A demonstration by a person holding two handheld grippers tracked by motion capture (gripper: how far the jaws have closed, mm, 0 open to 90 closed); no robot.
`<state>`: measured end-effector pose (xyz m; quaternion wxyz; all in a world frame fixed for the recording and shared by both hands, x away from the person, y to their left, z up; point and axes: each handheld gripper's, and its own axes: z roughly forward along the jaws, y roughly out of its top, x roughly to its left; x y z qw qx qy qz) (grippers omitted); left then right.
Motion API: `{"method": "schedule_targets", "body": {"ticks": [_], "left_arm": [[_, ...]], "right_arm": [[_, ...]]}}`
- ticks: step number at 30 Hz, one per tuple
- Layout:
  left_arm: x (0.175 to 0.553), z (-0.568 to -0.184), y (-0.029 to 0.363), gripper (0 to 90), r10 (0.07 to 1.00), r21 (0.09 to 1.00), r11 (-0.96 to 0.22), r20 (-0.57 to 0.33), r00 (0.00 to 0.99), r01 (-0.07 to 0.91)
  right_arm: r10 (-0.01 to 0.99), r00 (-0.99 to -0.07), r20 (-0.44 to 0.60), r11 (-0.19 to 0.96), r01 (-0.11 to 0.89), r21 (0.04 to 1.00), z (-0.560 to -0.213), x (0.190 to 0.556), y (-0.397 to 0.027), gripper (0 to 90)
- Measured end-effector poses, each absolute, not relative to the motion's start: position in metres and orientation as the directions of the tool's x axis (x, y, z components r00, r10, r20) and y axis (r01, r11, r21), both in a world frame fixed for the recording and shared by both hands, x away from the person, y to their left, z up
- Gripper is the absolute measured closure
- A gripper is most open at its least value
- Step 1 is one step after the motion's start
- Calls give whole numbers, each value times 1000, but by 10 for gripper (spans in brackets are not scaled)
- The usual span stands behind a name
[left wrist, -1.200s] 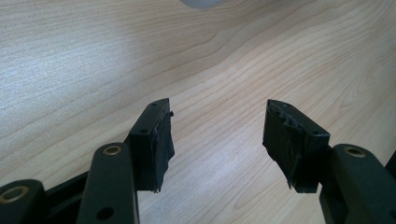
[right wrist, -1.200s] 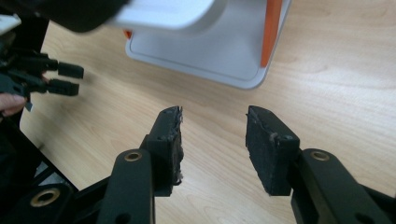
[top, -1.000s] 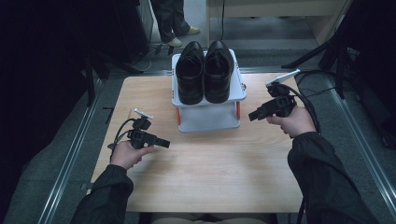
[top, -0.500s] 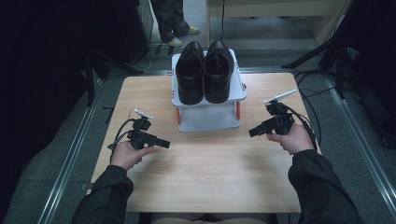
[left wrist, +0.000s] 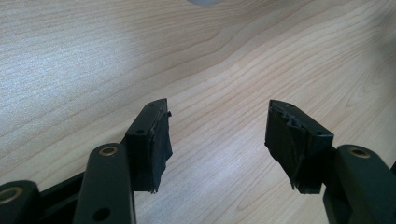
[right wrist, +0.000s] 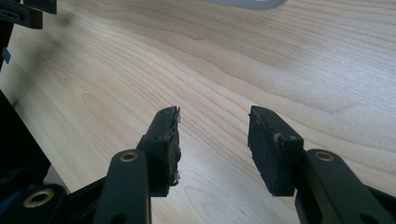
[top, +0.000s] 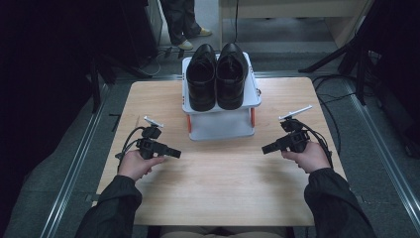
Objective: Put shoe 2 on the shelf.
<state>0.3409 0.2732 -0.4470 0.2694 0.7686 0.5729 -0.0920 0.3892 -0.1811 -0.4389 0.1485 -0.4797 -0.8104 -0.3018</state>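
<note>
Two black leather shoes [top: 216, 74] stand side by side on top of a small white two-tier rack [top: 255, 96] at the back middle of the wooden table [top: 218, 188]. My left gripper [top: 174, 154] lies low over the table at front left of the rack and points right. Its jaws [left wrist: 217, 111] are open over bare wood. My right gripper [top: 266, 148] sits at front right of the rack and points left. Its jaws [right wrist: 214, 114] have just been opening, with nothing but wood grain between them.
A person's legs [top: 181, 25] stand beyond the table's far edge. Tripod legs [top: 346, 54] and cables [top: 341, 96] lie at the right rear. Metal floor rails [top: 74, 168] run along both sides of the table. Bare tabletop lies between the two grippers.
My right hand has come down and back toward the near side, from beside the rack's top to low over the table. The left hand has stayed put.
</note>
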Motion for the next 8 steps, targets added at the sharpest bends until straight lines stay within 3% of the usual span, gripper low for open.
{"method": "schedule_targets", "body": {"ticks": [8], "left_arm": [[341, -447, 271, 386, 826, 317, -203, -452, 336, 927]], "right_arm": [[681, -505, 529, 358, 861, 361, -441, 392, -181, 534]]}}
